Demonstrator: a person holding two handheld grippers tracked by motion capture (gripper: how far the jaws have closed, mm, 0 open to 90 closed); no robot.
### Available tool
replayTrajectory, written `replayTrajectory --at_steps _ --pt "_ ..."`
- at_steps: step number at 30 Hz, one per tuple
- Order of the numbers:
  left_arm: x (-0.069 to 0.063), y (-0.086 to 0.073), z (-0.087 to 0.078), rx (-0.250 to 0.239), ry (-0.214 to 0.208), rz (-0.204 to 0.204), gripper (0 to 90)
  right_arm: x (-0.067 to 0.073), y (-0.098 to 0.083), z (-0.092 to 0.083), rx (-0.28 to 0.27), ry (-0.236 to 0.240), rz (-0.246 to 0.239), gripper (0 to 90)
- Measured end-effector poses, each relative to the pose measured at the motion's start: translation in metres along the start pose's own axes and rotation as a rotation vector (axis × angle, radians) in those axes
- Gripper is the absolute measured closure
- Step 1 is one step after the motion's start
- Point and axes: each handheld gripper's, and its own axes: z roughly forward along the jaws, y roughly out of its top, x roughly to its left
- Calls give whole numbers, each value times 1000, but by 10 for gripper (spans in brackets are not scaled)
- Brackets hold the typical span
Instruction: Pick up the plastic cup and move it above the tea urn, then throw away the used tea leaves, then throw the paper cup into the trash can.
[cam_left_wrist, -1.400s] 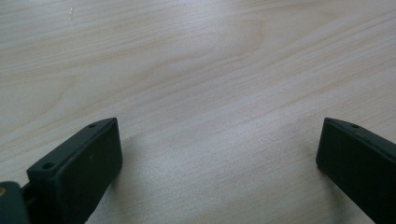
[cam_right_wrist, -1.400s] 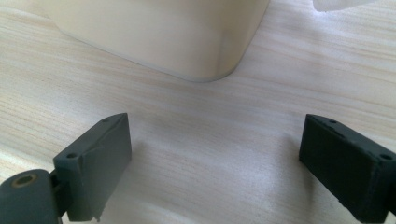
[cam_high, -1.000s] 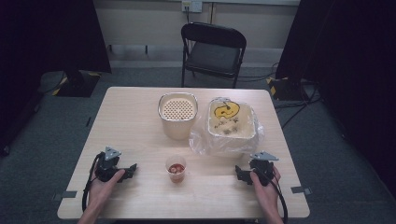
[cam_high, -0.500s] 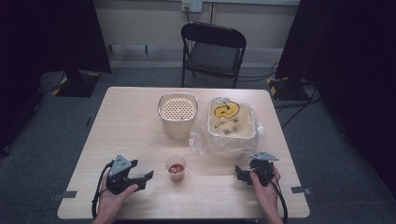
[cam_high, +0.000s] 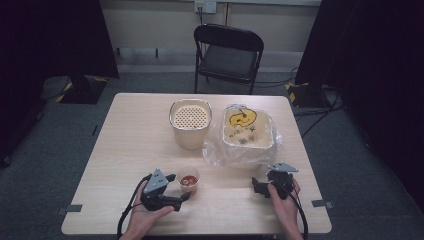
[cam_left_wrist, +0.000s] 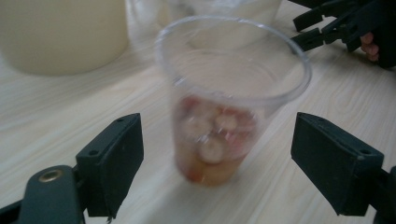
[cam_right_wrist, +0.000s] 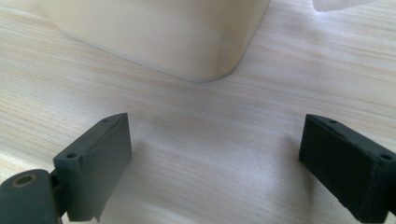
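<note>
My left gripper (cam_high: 181, 192) sits with its jaws spread wide on either side of the clear plastic cup (cam_high: 189, 180), not touching it. From above the cup is just a small rim with something red inside; my left gripper view brings it close — the cup (cam_left_wrist: 227, 95) stands upright between the two black jaws, a layer of reddish and pale pieces at its bottom, blurred so I cannot tell what they are.

My right gripper (cam_high: 260, 186) lies well to the right of the cup, jaws also wide with nothing between them. Its own view looks over bare wood at the rounded corner of a cream bin (cam_right_wrist: 159, 32).

The table (cam_high: 125, 150) is light wood grain, on a grey carpeted floor (cam_high: 45, 160). Behind the cup stands a cream container (cam_high: 190, 123) with a perforated top; right of that, a second cream bin (cam_high: 247, 131) lined with clear plastic bag, a yellow smiley shape and scraps inside. Beyond the table's far edge stands a black folding chair (cam_high: 228, 56), dark curtains (cam_high: 55, 40) to the sides.
</note>
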Motion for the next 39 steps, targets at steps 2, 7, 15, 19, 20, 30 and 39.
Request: replayTrajectory --at_steps 2,7,15,19,20,30,39 --pt "1 4 7 -3 4 0 167 0 0 0 0 0 0 83" --pt "5 2 22 1 -4 -21 181 0 0 0 0 0 0 83" --pt "-2 -4 34 -33 9 -20 261 0 0 0 -1 0 1 83" --pt "-1 -5 35 -13 8 6 330 0 0 0 -1 -1 1 83" --pt "-1 -5 35 -11 11 8 341 0 0 0 -1 -1 1 83" --pt "3 -5 32 -18 -3 0 478 0 0 0 -1 -1 1 83" --pt "14 1 22 -49 16 -12 493 0 0 0 0 1 0 83"
